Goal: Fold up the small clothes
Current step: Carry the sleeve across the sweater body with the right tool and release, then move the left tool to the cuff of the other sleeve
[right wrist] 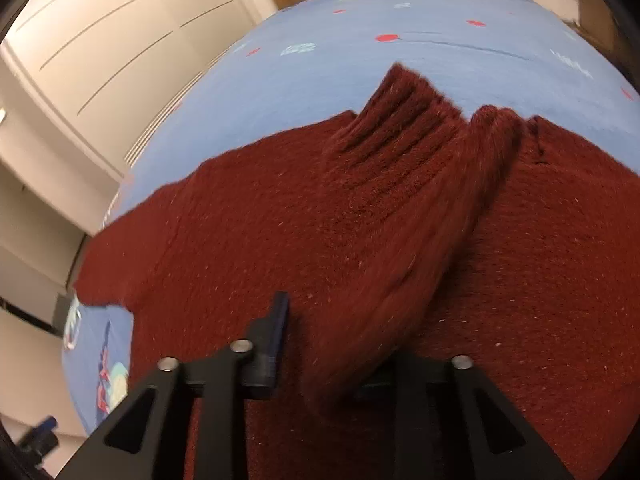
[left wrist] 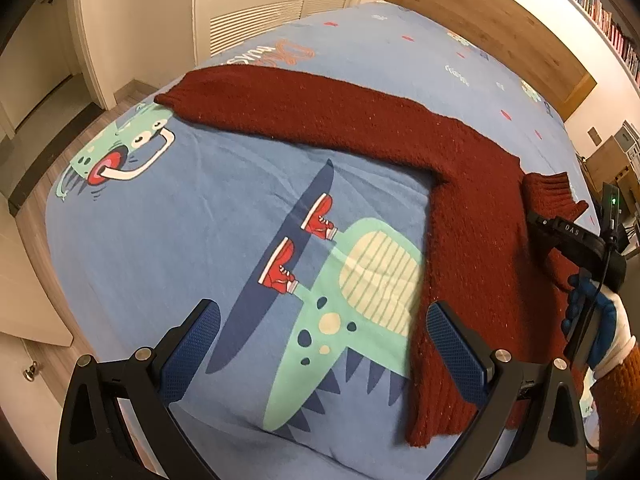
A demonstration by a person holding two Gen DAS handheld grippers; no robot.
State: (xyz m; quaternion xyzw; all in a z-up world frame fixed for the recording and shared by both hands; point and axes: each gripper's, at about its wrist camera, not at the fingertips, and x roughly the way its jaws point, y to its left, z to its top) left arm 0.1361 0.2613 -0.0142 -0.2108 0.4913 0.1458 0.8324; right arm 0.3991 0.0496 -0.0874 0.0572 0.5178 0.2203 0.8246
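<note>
A dark red knit sweater (left wrist: 472, 216) lies on the blue cartoon-print bed sheet (left wrist: 200, 220), one sleeve (left wrist: 288, 100) stretched out to the far left. My left gripper (left wrist: 324, 344) is open and empty above the sheet, its right finger (left wrist: 456, 352) at the sweater's side edge near the hem. My right gripper (right wrist: 332, 344) is shut on a bunched fold of the sweater (right wrist: 380, 264), a sleeve with ribbed cuff (right wrist: 400, 112) lifted over the body. The right gripper also shows at the right edge of the left wrist view (left wrist: 576, 240), held by a gloved hand (left wrist: 600, 320).
A wooden headboard (left wrist: 492, 24) stands at the bed's far end. White wardrobe doors (left wrist: 256, 4) and wooden floor (left wrist: 52, 160) lie to the left. A bookshelf (left wrist: 600, 12) runs along the upper right wall.
</note>
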